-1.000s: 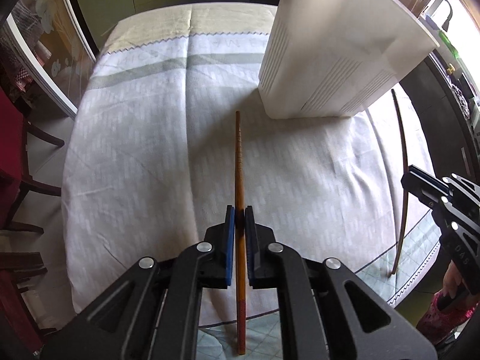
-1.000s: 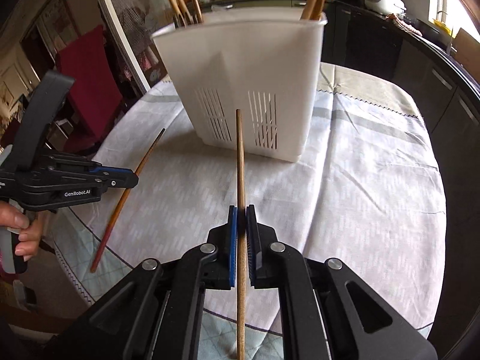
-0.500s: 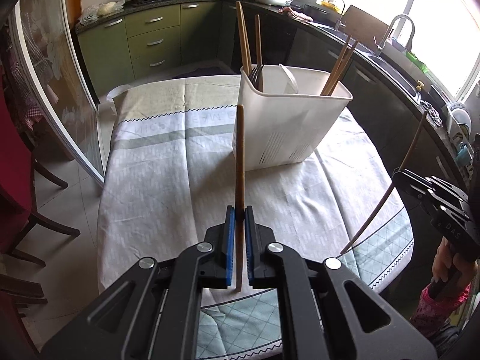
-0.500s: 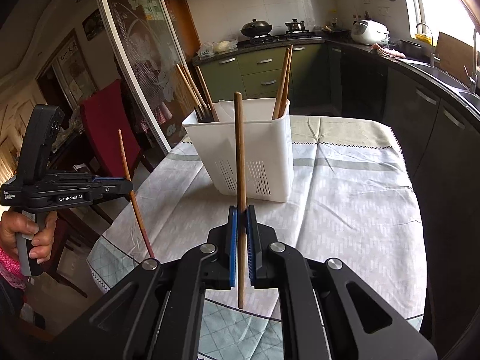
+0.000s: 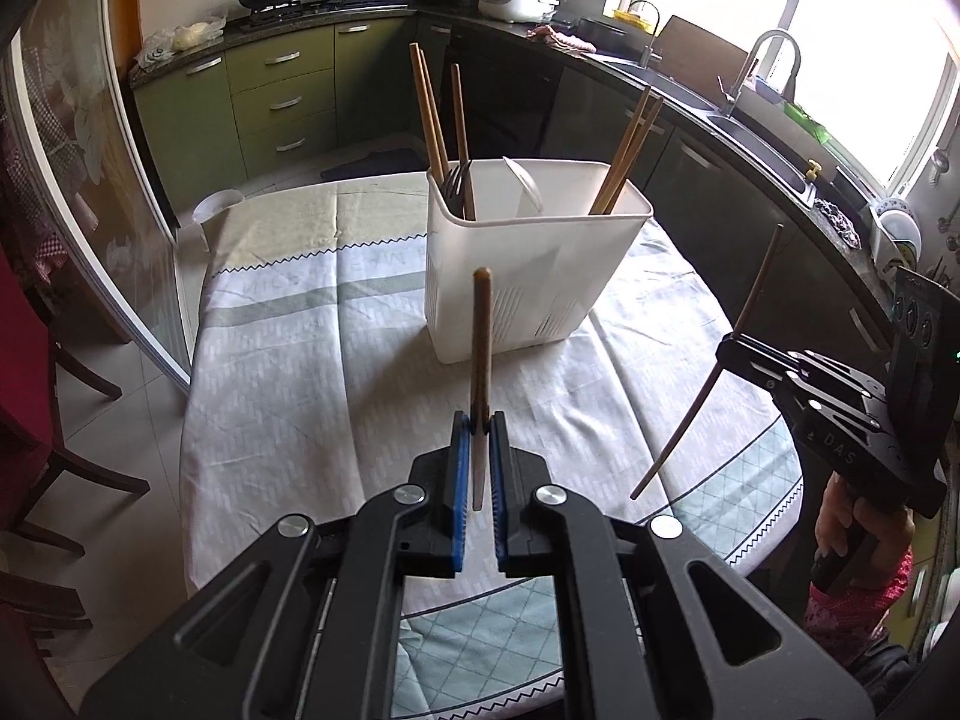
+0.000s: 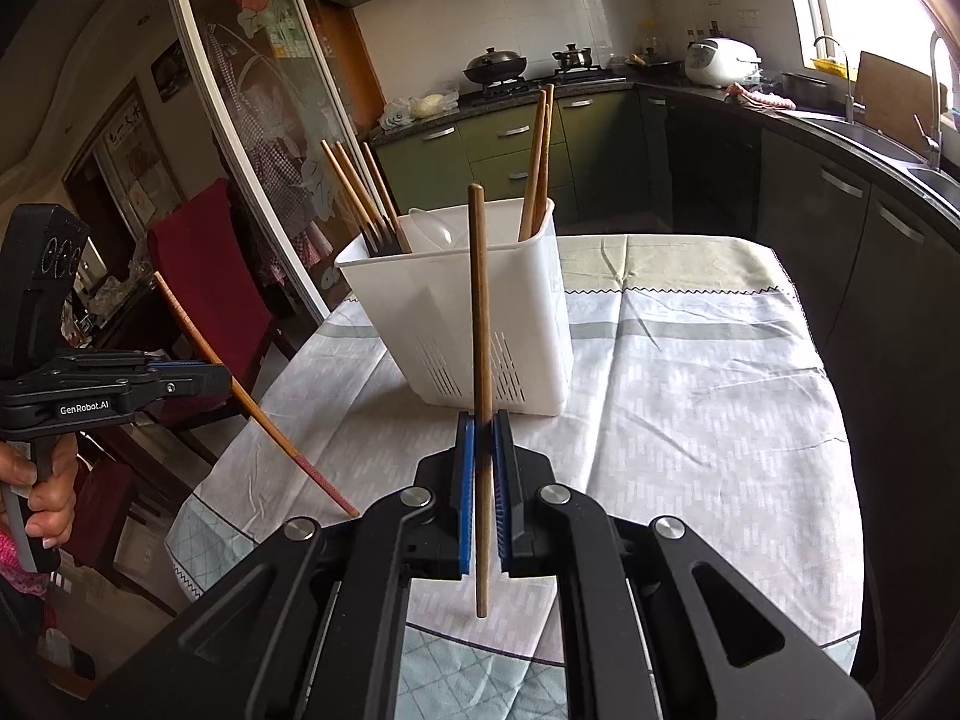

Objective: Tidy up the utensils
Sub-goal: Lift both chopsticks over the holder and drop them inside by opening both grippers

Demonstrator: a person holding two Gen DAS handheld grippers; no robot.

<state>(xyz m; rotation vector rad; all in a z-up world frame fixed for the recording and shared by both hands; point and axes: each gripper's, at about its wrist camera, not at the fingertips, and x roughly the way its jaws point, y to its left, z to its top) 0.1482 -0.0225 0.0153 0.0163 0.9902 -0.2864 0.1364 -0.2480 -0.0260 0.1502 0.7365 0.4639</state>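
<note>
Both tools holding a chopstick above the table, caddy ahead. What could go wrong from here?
1. Each tool, left tool and right tool, pinches its chopstick at one narrow spot; the stick may pivot or slip.
2. The white caddy already holds chopsticks leaning outward; an incoming stick may hit them.
3. The caddy looks light; a rim knock could tip it.

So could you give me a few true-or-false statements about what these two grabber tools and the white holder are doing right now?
1. Each gripper is clamped on one wooden chopstick. True: left gripper holds the reddish-tipped wooden chopstick, right gripper the plain brown wooden chopstick.
2. The white plastic utensil holder lies tipped over. False: it stands upright on the cloth-covered table.
3. The holder is empty. False: chopsticks already stand in it.
4. Both held chopsticks are clear of the table. True.
</note>
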